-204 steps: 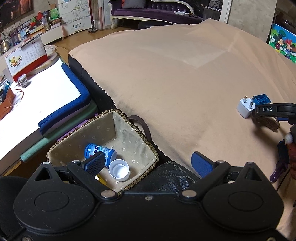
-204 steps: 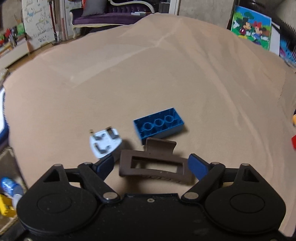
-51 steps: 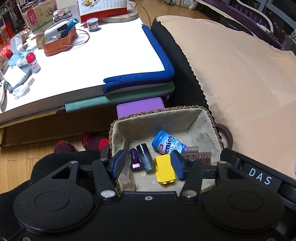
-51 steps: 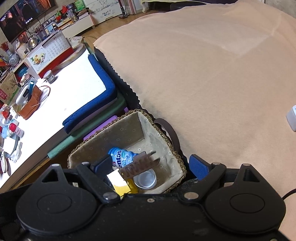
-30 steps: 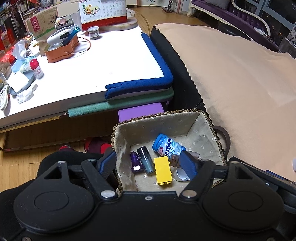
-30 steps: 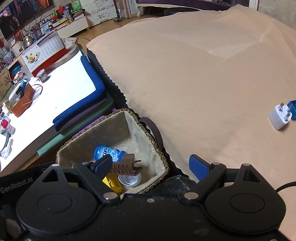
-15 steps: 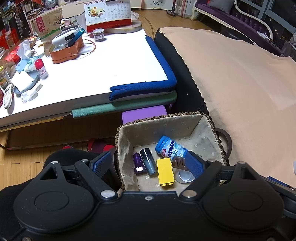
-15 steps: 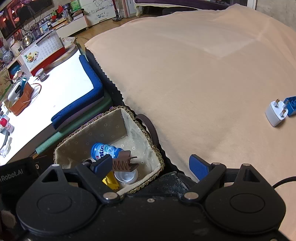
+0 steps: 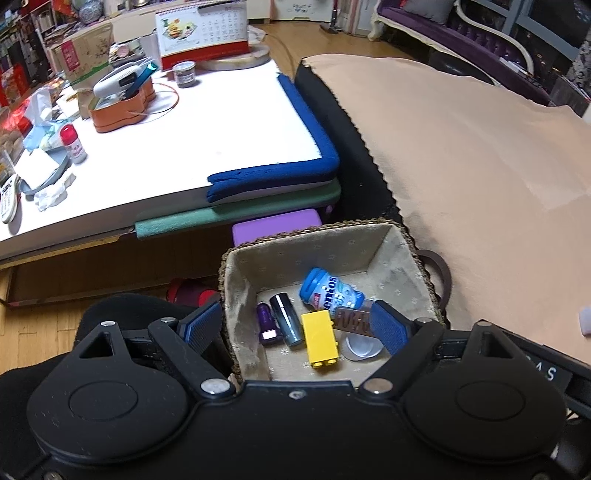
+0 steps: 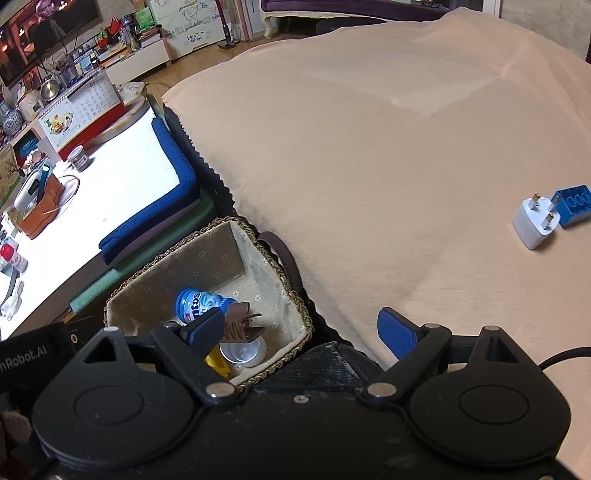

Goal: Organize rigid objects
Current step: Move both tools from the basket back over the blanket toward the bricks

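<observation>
A wooden floor point(image 9: 33, 325) runs under a cluttered white table point(image 9: 229, 122), a purple sofa point(image 9: 476, 40) standing behind.

- A brown hair claw point(image 10: 240, 325), a yellow brick point(image 9: 319, 338) and a mints bottle point(image 9: 328, 291) are held in the woven basket point(image 9: 332, 230)
- A white plug point(image 10: 533, 223) and a blue brick point(image 10: 572, 205) are left on the beige cloth

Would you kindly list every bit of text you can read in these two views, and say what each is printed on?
"entos": blue plastic candy bottle in the woven basket.
"ntos": same bottle, right wrist view.
"nRobot.AI": black strap at lower left.
"AS": black bar at right edge.
Desk calendar: numbers too small to read.
Whiteboard: writing blurred.
</observation>
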A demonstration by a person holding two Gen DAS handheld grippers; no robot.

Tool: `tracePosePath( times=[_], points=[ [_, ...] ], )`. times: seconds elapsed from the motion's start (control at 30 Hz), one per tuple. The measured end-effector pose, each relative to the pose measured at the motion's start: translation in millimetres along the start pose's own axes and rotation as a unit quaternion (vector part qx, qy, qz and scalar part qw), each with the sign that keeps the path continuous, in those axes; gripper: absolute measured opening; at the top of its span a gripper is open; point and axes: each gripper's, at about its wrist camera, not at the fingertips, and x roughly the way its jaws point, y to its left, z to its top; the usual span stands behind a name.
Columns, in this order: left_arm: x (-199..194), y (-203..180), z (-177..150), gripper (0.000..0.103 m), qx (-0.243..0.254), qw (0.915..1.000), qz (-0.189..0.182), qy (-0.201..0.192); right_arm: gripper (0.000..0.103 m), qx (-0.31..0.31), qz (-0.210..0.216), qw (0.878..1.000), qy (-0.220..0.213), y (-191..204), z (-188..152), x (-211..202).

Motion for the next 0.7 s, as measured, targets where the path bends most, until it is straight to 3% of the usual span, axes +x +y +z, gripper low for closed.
tracePosePath(
  times=[0.7],
  points=[
    [-11,-56,-36,0.089,0.077,0.9951,-0.062,-0.002,0.090,0.054,-0.014,0.997,-0.051,-73,-9,-49]
  ],
)
